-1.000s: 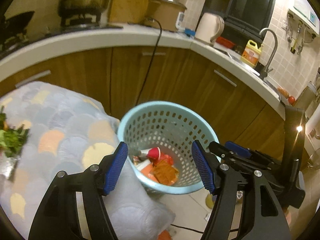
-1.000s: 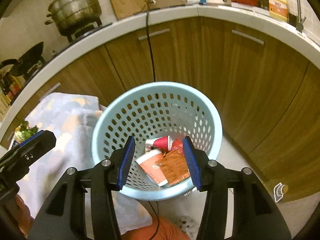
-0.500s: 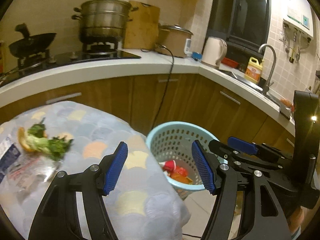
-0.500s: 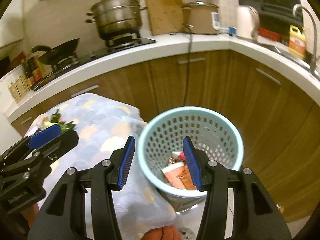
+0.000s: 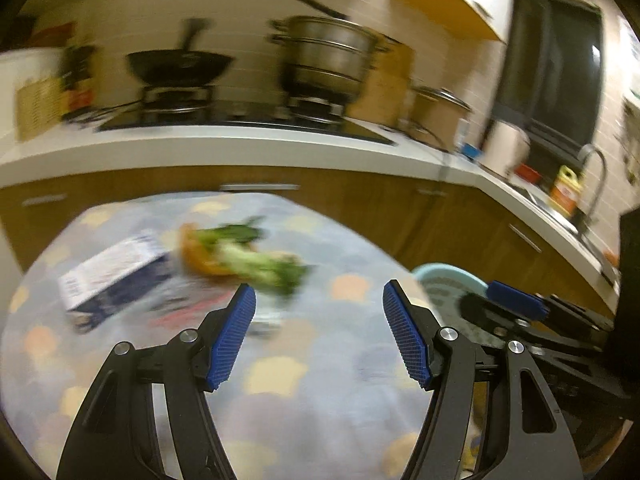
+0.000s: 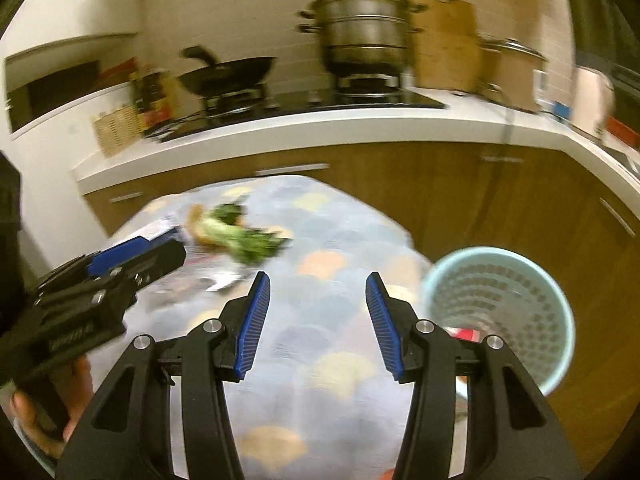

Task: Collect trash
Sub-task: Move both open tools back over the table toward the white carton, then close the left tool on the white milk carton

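Both the left gripper [image 5: 319, 334] and right gripper [image 6: 318, 324] are gaping empty; blurred vegetable scraps [image 5: 256, 262] are lying beyond their fingertips.

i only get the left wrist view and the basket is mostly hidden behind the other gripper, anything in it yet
Observer: Yes. The right wrist view looks into the light blue basket, and a red piece lies low inside it.
Operator: ok and that other one, holding anything
Observer: No. The right gripper is open with nothing between its fingers; past them there is only the patterned cloth.
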Tool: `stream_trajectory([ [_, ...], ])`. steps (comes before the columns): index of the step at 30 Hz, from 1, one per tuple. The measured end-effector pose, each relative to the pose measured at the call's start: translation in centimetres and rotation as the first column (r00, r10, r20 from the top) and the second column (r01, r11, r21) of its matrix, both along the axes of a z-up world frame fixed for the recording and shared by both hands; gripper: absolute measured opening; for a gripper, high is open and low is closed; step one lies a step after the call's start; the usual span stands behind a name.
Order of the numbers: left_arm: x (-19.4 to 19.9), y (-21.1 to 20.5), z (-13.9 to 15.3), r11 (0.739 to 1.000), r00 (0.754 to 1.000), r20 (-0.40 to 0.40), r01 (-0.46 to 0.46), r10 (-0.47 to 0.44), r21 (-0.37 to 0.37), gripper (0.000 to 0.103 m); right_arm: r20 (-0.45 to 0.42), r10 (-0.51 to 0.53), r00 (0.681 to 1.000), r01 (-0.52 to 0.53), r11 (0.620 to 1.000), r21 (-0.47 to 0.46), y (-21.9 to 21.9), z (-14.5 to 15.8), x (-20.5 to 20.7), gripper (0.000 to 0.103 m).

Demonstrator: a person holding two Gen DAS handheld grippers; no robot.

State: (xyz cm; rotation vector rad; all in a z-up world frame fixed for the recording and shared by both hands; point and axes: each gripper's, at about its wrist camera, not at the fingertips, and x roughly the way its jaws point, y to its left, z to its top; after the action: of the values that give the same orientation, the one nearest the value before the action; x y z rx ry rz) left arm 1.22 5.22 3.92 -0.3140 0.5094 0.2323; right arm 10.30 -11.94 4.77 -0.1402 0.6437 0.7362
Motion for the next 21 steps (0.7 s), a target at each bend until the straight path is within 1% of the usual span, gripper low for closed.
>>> stream_trajectory([
  [4,-3.1,5.6,0.0,0.993,0.993,0.003,-0.117,0.118,-0.028,0.065,-0.008,0.080,0.997,-0.080,0.997,0.011,3.5,0.5,-1.4,0.046],
  [8,-5.7,10.4,0.1,0.975,0.976,0.007,-0.219,0.219,-0.044,0.065,-0.026,0.131,0.991,-0.131,0.991,0.019,6.1,0.6,-2.3,0.046],
  [10,-6.5,12.4,0.1,0.968,0.969,0.003,-0.246,0.246,-0.042,0.065,-0.039,0.156,0.987,-0.155,0.988,0.022,7.5,0.7,-2.9,0.046],
  [13,-6.7,15.0,-0.4,0.965,0.965,-0.032,-0.261,0.260,-0.025,0.070,-0.094,0.241,0.966,-0.234,0.969,0.085,8.9,1.1,-3.8,0.046],
  [15,-6.4,16.7,-1.0,0.965,0.965,-0.047,-0.261,0.260,-0.030,0.071,-0.153,0.310,0.938,-0.287,0.945,0.153,9.4,1.1,-4.0,0.046],
  [16,-6.4,17.2,-1.3,0.966,0.965,-0.055,-0.257,0.255,-0.036,0.071,-0.191,0.354,0.916,-0.316,0.927,0.202,9.8,0.9,-4.0,0.046],
  [18,-5.8,18.6,-2.3,0.969,0.969,-0.072,-0.240,0.236,-0.058,0.072,-0.236,0.392,0.889,-0.334,0.909,0.249,10.2,0.3,-3.8,0.047],
  [19,-5.7,18.9,-2.8,0.971,0.972,-0.079,-0.229,0.223,-0.068,0.072,-0.249,0.401,0.882,-0.338,0.905,0.260,10.6,0.0,-3.8,0.047],
  [21,-5.0,19.4,-3.8,0.976,0.976,-0.096,-0.203,0.195,-0.079,0.072,-0.234,0.381,0.895,-0.329,0.915,0.234,11.2,-0.8,-3.9,0.047],
])
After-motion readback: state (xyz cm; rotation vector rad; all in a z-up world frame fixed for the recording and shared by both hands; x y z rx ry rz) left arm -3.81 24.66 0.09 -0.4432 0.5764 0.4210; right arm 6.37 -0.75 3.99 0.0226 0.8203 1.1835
